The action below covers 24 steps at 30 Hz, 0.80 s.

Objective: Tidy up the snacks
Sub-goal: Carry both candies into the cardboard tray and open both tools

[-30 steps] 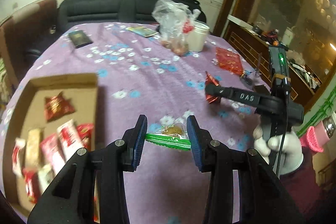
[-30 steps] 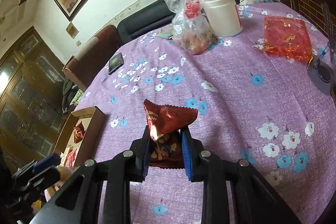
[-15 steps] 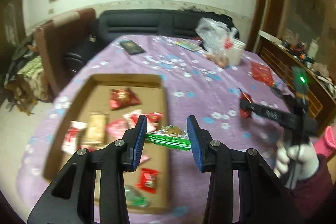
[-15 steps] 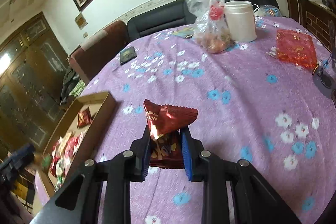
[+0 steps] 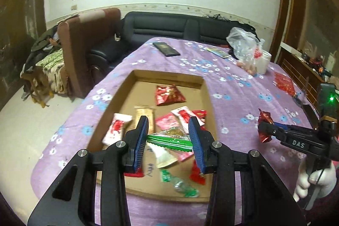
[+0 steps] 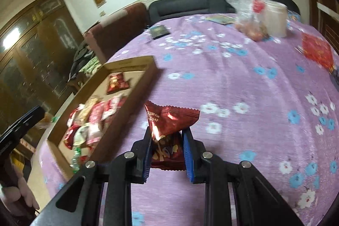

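A shallow cardboard box point(image 5: 204, 86) point(image 6: 135, 63) lies on the purple flowered table and holds several red, white and green snack packets. My left gripper point(image 5: 169, 137) is shut on a green snack packet point(image 5: 169, 140), which hangs over the box's near half. My right gripper point(image 6: 166, 141) is shut on a dark red snack packet point(image 6: 169, 120) above the tablecloth, just right of the box's edge. In the left wrist view the right gripper point(image 5: 263, 130) shows at the right with its red packet point(image 5: 264, 118), held by a white-gloved hand point(image 5: 315, 181).
At the table's far side stand a clear plastic bag of food point(image 5: 245, 50) point(image 6: 250, 12), a white tub point(image 6: 275, 18), a black phone point(image 5: 166, 49) and a red pouch point(image 5: 284, 82) point(image 6: 317, 52). A brown chair point(image 5: 89, 43) and a black sofa point(image 5: 169, 24) lie beyond.
Both grippers swung left toward the box with their packets. The left one went from over the tablecloth to over the box. The right one came close to the box's right edge.
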Motion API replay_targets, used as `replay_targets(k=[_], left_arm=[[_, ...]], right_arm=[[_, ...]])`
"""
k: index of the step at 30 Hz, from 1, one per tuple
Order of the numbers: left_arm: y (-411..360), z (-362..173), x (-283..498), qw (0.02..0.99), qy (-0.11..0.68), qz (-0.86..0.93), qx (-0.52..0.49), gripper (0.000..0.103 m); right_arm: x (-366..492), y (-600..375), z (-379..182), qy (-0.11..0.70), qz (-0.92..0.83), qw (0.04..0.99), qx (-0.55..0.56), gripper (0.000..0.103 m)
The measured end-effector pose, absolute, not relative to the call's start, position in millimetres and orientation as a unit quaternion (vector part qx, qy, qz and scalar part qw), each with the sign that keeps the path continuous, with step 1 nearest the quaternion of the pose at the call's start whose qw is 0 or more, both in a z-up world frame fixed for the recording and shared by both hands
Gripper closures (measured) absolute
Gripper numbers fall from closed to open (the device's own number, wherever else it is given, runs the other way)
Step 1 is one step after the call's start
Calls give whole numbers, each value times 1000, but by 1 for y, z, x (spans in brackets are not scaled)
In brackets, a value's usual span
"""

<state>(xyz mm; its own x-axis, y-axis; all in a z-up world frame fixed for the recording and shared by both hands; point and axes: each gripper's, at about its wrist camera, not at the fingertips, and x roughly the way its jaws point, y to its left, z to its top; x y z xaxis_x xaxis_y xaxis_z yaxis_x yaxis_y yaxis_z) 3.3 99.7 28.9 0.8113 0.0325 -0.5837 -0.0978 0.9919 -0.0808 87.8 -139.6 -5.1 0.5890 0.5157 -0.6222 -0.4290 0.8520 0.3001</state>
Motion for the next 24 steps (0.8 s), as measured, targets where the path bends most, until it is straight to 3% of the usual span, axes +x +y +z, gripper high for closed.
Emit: replay_targets(k=[15, 24], left_arm=[[144, 10, 21, 943, 318, 67, -71, 64], [168, -7, 39, 935, 332, 67, -108, 61]], right_arm=[[88, -51, 24, 369, 320, 872, 6, 74], [130, 18, 11, 405, 331, 852, -16, 74]])
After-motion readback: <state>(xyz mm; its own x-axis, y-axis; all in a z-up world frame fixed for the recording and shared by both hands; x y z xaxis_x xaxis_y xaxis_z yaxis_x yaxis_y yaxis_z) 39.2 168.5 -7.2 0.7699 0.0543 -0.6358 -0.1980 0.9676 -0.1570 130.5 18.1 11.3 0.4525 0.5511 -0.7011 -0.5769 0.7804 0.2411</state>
